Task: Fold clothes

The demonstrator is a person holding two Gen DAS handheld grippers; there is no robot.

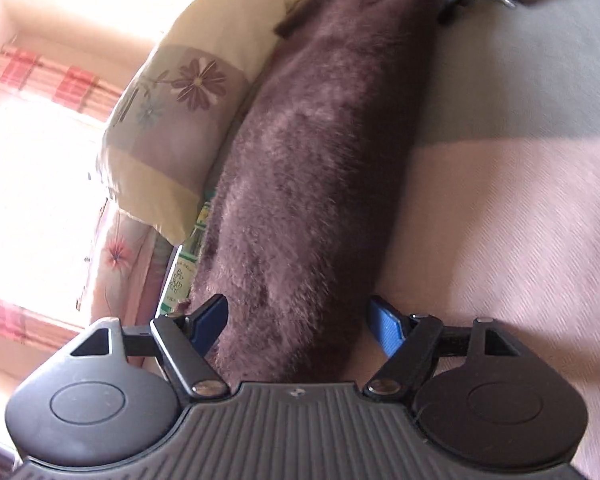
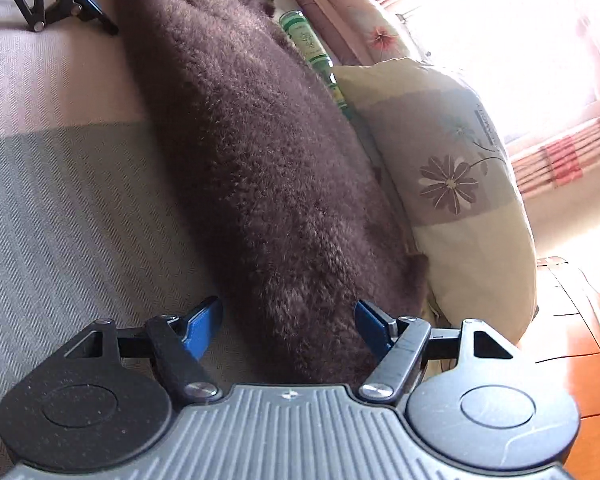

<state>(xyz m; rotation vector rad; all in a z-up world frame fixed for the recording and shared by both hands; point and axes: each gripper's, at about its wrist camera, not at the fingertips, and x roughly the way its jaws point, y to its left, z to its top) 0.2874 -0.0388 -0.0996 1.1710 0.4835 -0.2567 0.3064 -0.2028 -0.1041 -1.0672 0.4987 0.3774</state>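
Left hand-held gripper (image 1: 300, 324) jaws spread wide, one end of the folded brown fleece garment (image 1: 312, 168) lying between them, unpinched. Right hand-held gripper (image 2: 288, 320) likewise wide apart at the opposite end, gripping nothing. Garment lies lengthwise on the bed (image 1: 500, 220), against a floral pillow (image 1: 172, 120).
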